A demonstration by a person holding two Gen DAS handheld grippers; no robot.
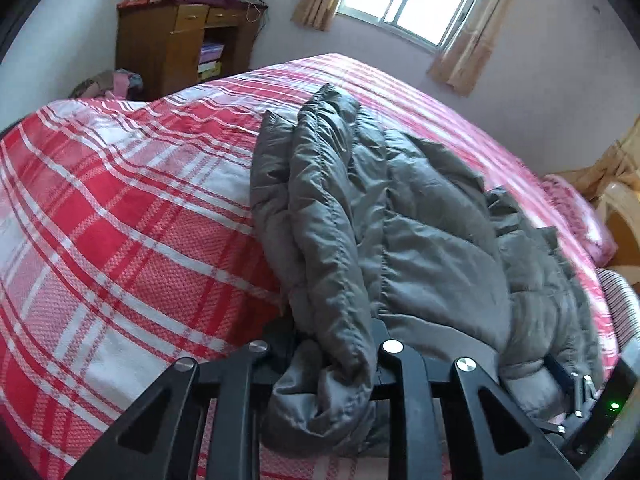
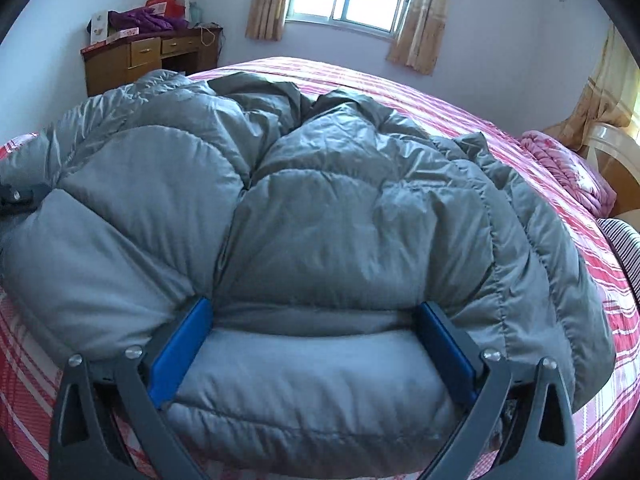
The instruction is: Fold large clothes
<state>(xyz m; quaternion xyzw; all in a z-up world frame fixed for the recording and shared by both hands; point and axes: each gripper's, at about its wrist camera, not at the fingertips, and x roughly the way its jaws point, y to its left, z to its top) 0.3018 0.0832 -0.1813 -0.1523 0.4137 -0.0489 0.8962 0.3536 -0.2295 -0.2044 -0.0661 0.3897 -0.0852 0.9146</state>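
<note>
Left tongs [image 1: 332, 364] pinch the grey jacket [image 1: 400, 220] (right tongs [image 2: 316, 344] gape).

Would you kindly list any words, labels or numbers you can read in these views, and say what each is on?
None can be read.
Boxes on the wooden cabinet: printing too small and blurred.
Grey jacket: no label showing.
Plaid bedspread: pattern only.
</note>
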